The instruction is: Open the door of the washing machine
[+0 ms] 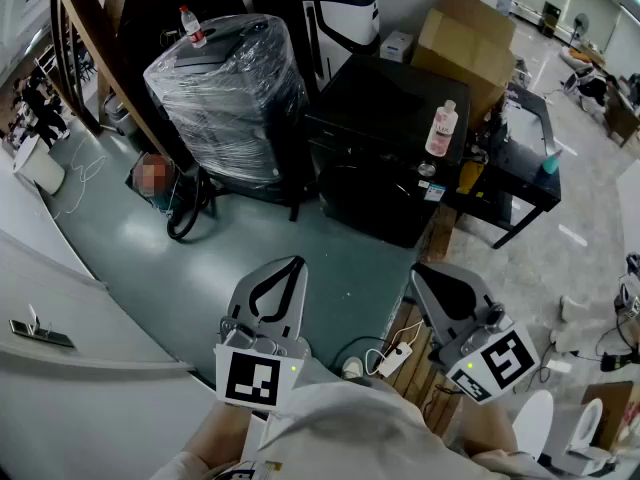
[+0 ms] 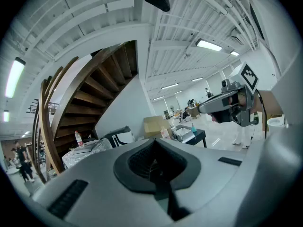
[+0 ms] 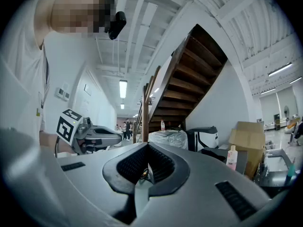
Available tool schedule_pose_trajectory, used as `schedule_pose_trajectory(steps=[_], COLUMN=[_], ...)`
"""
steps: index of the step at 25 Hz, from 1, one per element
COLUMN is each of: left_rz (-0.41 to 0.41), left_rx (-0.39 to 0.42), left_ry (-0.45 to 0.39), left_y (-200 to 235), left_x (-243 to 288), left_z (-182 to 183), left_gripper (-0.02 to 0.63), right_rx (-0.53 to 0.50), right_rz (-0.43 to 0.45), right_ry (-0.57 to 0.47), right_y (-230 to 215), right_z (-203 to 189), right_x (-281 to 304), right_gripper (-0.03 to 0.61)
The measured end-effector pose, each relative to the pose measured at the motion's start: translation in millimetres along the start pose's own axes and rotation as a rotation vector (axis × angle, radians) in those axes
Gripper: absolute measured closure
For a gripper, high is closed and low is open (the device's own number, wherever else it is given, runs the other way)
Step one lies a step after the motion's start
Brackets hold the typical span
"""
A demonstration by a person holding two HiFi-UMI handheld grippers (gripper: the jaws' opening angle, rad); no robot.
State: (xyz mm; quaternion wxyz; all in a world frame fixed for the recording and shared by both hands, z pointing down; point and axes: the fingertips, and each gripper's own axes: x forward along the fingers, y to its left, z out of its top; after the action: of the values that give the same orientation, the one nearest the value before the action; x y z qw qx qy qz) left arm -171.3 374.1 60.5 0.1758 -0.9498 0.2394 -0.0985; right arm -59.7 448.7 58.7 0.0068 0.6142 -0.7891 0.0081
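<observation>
Washing machine on floor, straight ahead, well apart from both; right gripper nearer than left gripper; both jaws pressed together, empty.

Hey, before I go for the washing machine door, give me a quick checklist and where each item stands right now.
1. Left gripper empty: ok, jaws together on nothing.
2. Right gripper empty: ok, jaws together on nothing.
3. Grippers close to the washing machine: not ok, open floor lies between.
4. Door and handle located: cannot tell, the front is too dark.
5. Pink bottle on the machine's top upright: ok.
6. Footing: not ok, a white power strip with its cable lies near the feet.
</observation>
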Motion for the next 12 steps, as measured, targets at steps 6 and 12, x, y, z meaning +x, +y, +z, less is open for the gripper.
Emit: schedule_pose_trajectory(steps=[6, 12], left_rz=[0.004, 0.087], left_rx=[-0.015, -0.16], left_ry=[0.001, -0.063], left_y=[-6, 1], left_x=[1, -1], left_z=[1, 10], left_gripper=[0.594, 0.594], right_rx=[0.036, 0.009], right_rz=[0.042, 0.038], right_ry=[-0.007, 0.022], right_y=[6, 3], right_z=[4, -4], right_x=[-10, -15], right_gripper=[0.552, 0.552])
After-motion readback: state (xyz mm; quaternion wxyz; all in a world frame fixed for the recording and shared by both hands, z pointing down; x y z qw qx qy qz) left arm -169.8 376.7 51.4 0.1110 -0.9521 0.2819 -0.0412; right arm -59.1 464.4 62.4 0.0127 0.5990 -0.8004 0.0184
